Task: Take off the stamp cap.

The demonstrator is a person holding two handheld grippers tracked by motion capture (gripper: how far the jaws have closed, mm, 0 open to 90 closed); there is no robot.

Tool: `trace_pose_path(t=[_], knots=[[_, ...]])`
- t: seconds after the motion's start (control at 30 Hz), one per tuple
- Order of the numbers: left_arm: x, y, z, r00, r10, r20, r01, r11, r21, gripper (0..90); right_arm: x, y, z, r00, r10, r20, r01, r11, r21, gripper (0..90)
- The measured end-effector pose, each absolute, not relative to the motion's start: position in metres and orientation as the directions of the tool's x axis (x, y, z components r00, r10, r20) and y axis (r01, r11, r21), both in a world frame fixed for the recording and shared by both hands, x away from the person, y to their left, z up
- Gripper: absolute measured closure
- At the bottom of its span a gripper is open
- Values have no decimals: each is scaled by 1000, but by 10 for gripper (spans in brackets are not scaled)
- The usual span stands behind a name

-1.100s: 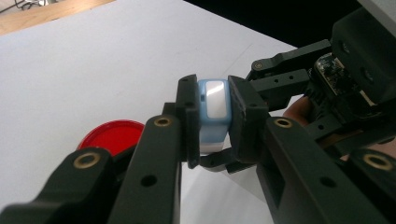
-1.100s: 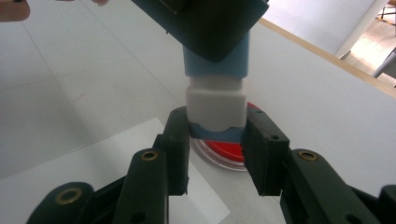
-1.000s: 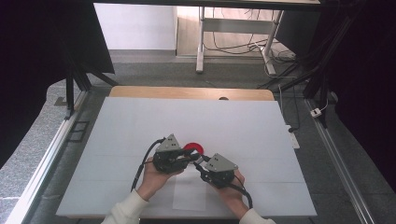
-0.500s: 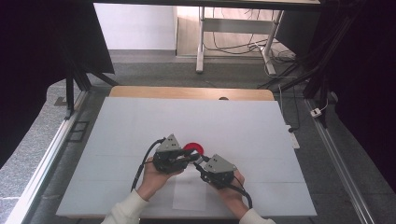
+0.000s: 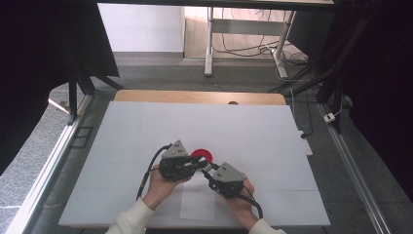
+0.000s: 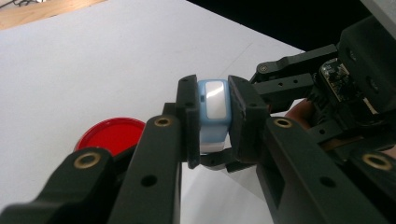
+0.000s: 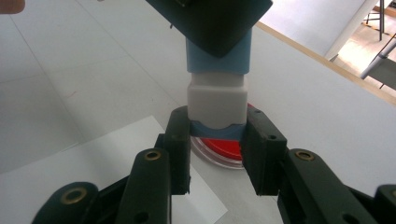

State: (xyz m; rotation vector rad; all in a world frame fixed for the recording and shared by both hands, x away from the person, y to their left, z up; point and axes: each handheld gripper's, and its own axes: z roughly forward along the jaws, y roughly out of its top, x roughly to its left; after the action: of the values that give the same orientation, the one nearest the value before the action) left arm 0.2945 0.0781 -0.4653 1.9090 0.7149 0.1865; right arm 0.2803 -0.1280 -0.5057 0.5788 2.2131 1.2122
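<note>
Low in the frame's centre, above the white counter: one small light-blue plastic block with a white cap, clenched by left tongs on the blue body, right tongs on the capped end. Probably light, rigid, slick-sided; best pinched on flat faces. Just behind: one round red plastic lid. Beneath: one white paper sheet.

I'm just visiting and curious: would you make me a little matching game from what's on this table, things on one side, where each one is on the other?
Things:
1. red dish
2. blue-and-white block
3. sheet of paper
4. left hand-held gripper

Places or states:
A. held between both grippers
B. flat on the table near the person's edge
C. on the table behind the grippers
D. shut on the block's blue end

Pairs: 1-C, 2-A, 3-B, 4-D
</note>
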Motion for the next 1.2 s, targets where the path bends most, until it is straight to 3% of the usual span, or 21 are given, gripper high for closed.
trace_pose_path(t=[0.33,0.77,1.2], knots=[[295,78,-465,812,552,-189,396,-283,874,754,280,-129,-504,-761,575,-299,79,540,838,648],[294,78,-465,809,556,-192,397,-274,876,753,280,-130,-507,-762,609,-219,128,474,871,648],[295,79,-465,811,550,-200,401,-273,875,754,279,-130,-504,-751,571,-332,56,555,830,650]])
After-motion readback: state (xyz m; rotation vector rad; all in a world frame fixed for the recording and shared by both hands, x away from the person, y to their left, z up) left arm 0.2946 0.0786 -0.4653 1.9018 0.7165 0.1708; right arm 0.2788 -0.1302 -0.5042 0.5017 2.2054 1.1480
